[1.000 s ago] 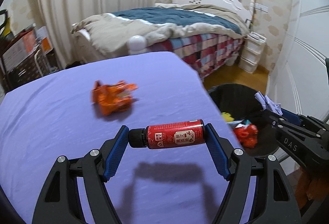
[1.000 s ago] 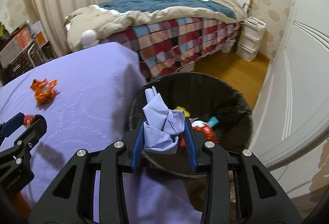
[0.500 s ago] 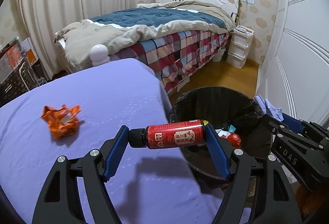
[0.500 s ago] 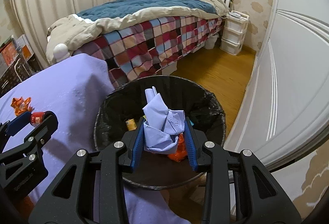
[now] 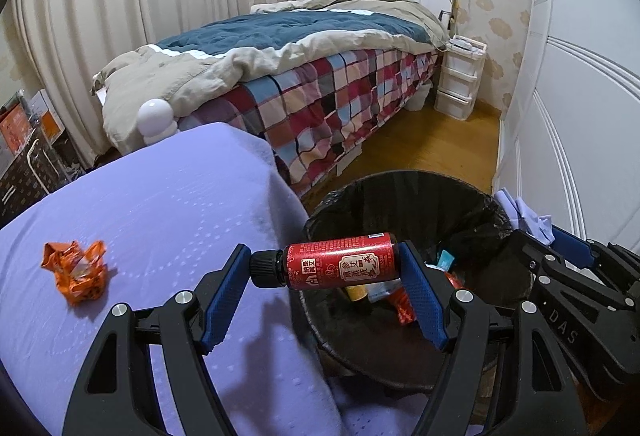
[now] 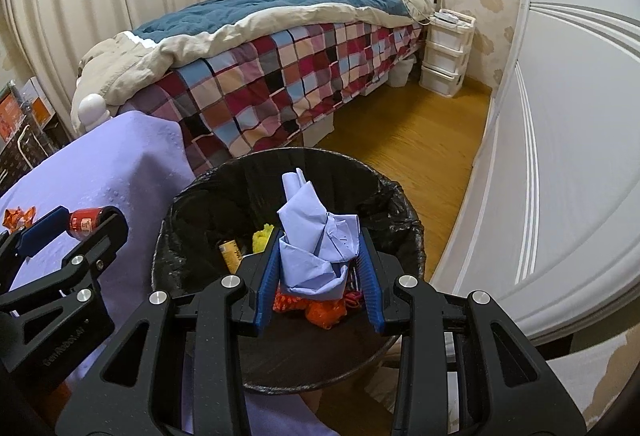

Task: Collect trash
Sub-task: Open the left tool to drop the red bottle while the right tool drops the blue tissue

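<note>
My left gripper (image 5: 324, 268) is shut on a small red bottle (image 5: 340, 266) with a black cap, held sideways above the near-left rim of the black-lined trash bin (image 5: 496, 212). My right gripper (image 6: 318, 264) is shut on a crumpled light-blue paper wad (image 6: 316, 236), held over the bin's (image 6: 168, 220) opening. The bin holds several pieces of trash. A crumpled orange wrapper (image 5: 76, 270) lies on the purple-covered table (image 5: 160, 204) at the left. The right gripper shows at the right edge of the left wrist view (image 5: 560, 248).
A bed (image 6: 280, 48) with a checked quilt stands behind the bin. White plastic drawers (image 6: 446, 48) stand by the headboard. A white wardrobe door (image 6: 560, 156) lies close on the right. Wooden floor (image 6: 420, 140) runs between bed and wardrobe. Boxes (image 5: 24, 140) are stacked far left.
Both grippers have moved right, from over the table toward the bin. The bottle now hangs at the bin's rim and the paper wad is over the bin's opening. Both grips are unchanged.
</note>
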The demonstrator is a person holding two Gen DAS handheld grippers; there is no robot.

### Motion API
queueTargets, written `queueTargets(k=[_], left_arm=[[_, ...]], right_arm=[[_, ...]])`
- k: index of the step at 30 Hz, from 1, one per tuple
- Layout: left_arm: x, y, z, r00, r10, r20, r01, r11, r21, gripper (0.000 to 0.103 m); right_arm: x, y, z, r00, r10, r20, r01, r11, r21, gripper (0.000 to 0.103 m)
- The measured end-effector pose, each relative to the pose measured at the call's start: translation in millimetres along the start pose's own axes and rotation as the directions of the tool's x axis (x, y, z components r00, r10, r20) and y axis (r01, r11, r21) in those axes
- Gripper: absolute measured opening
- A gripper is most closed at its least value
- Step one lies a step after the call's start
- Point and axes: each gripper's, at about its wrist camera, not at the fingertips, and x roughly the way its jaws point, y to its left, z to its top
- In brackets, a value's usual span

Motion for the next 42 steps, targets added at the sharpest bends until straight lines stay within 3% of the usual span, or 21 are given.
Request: queueTargets(k=[23, 27, 42], left_arm=[[12, -14, 6, 1.000, 0.005, -0.025, -0.004, 0.999, 0.036, 0.076], [11, -13, 7, 1.000, 0.007, -0.022, -0.007, 0.999, 0.035, 0.077], [-11, 4, 0, 0.999, 0.051, 0.002, -0.051, 0.998, 0.027, 0.079]], right_arm=[[17, -12, 3, 1.000, -0.012, -0.020, 0.012, 0.999, 0.030, 0.036], [16, -13, 4, 1.000, -0.018, -0.011, 0.019, 0.999, 0.038, 0.048], [7, -2, 2, 1.000, -0.008, -0.006, 0.008, 1.000, 0.028, 0.055]])
